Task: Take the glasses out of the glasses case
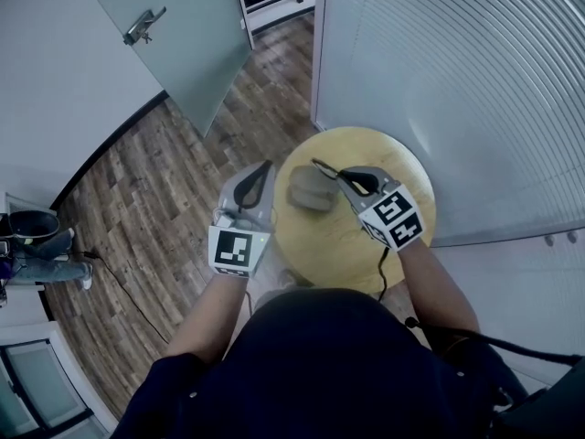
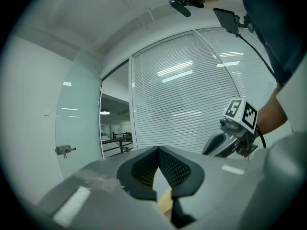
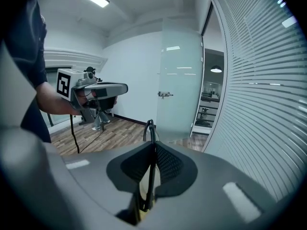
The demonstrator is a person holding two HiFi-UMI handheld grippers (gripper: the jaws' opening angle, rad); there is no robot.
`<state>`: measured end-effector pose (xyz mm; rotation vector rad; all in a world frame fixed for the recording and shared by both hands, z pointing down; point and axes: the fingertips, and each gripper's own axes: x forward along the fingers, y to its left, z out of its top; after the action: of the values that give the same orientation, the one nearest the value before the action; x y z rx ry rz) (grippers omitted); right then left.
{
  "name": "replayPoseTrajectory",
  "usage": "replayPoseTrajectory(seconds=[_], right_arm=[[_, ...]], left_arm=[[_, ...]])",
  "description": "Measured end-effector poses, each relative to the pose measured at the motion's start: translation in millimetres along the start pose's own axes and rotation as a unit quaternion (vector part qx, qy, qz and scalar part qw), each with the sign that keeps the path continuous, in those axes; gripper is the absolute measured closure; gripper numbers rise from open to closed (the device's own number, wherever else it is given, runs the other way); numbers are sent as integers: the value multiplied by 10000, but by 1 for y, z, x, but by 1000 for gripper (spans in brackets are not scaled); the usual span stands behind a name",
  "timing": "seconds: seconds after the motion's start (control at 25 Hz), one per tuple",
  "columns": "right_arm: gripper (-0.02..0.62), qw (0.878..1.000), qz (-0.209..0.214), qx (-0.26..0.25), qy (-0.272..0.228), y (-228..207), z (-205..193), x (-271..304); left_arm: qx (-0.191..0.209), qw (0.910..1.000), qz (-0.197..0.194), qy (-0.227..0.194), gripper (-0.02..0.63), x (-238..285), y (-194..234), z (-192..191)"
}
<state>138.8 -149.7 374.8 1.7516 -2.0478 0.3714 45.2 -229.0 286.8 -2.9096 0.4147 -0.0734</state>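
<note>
Wooden round table (image 1: 352, 245) is carrying a grey glasses case (image 1: 311, 190) near its left edge. The right gripper (image 1: 340, 174) is pinching the glasses (image 1: 322, 165) by their thin dark frame, jaws clamped tight on it, right at the case's far side. Can't tell if they're touching the case. The left gripper (image 1: 267, 167) is hanging just left of the case, jaws pressed together with nothing in them.
</note>
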Motion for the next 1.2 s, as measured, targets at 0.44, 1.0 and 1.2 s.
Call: replayPoseTrajectory(seconds=[0.44, 1.0, 1.2], right_arm=[[565, 9998, -141, 13, -136, -16, 9, -16], [565, 9980, -465, -161, -384, -36, 39, -54], [565, 9974, -538, -191, -439, -41, 45, -60]], left_arm=[[168, 9998, 49, -57, 601, 6, 6, 11], [184, 9997, 73, -173, 600, 11, 9, 28], [196, 9996, 71, -206, 601, 12, 12, 35]])
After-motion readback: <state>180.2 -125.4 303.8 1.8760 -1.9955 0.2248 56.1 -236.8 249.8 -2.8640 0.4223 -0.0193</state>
